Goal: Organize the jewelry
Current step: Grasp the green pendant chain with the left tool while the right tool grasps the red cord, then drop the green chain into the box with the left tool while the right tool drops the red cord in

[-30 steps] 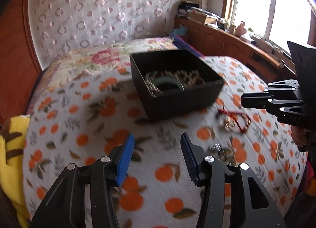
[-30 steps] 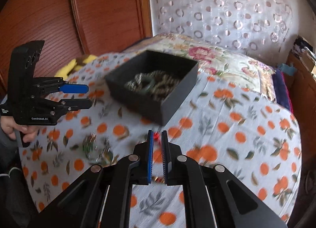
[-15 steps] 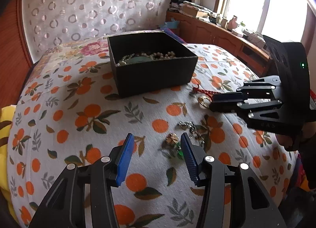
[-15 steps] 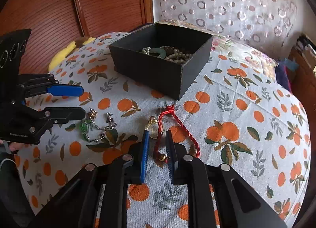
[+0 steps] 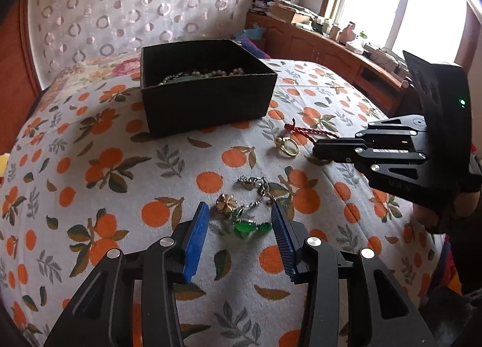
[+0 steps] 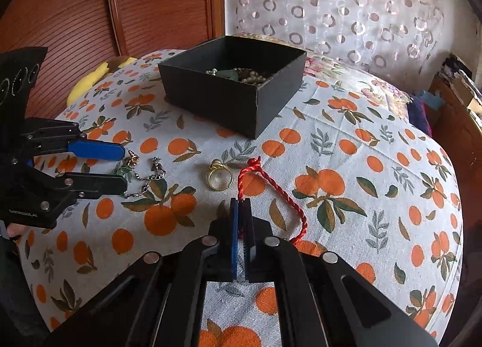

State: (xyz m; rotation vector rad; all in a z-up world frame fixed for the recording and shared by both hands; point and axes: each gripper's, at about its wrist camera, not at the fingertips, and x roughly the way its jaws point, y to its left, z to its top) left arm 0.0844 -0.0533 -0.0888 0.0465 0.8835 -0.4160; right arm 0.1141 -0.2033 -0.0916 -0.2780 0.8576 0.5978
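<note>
A black box [image 5: 208, 103] [image 6: 229, 97] with beads inside stands on the orange-print bedspread. In front of it lie a gold ring [image 5: 287, 147] [image 6: 220, 178], a red cord [image 5: 304, 130] [image 6: 271, 186] and a silver chain with green stones [image 5: 247, 226] [image 6: 141, 178]. My left gripper [image 5: 239, 207] [image 6: 124, 166] straddles the green-stone chain, its jaws closing, and the pads are clear of the chain. My right gripper [image 6: 241, 201] [image 5: 314, 151] is shut on one side of the red cord's loop, low over the bedspread.
A yellow cloth [image 6: 90, 76] lies at the bed's far left edge beside a wooden wardrobe [image 6: 135, 1]. A cluttered wooden cabinet [image 5: 331, 49] runs under the window on the right. A hand [image 5: 427, 214] holds the right gripper.
Both grippers have come down closer to the bedspread. The left one has moved forward around the green-stone chain and narrowed. The right one has settled on the red cord and shut on it.
</note>
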